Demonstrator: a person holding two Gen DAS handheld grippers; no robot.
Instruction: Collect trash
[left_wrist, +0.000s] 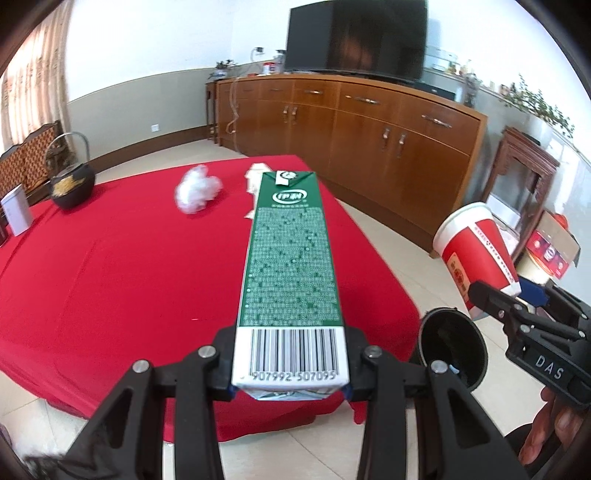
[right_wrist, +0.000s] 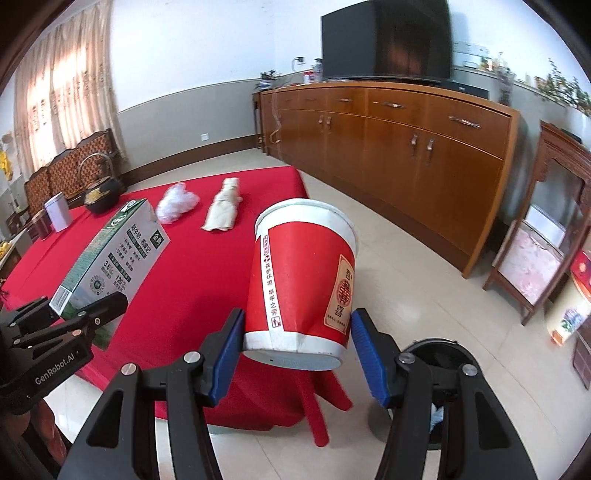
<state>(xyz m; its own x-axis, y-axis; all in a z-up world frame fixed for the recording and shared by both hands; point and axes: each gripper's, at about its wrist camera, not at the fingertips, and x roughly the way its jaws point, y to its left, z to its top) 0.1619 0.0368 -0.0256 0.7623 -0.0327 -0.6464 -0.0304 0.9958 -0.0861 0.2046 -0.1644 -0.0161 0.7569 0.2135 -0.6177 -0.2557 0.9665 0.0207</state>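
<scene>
While clamped, carton (left_wrist: 290, 280) in left tool (left_wrist: 290, 363)

A home living room: television (left_wrist: 356, 37) on wooden sideboard (left_wrist: 351, 122), curtains (right_wrist: 70, 88), red-clothed table (left_wrist: 129, 258).

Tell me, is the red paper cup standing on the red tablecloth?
No, the red paper cup is held off the red tablecloth, clamped near its base by the right gripper.

The carton (left_wrist: 291, 280) hides most of the wrapper (left_wrist: 255, 181) behind it. We see only part of the bin (right_wrist: 436, 369), cut by gripper arms. The small print on the carton is unreadable.
</scene>
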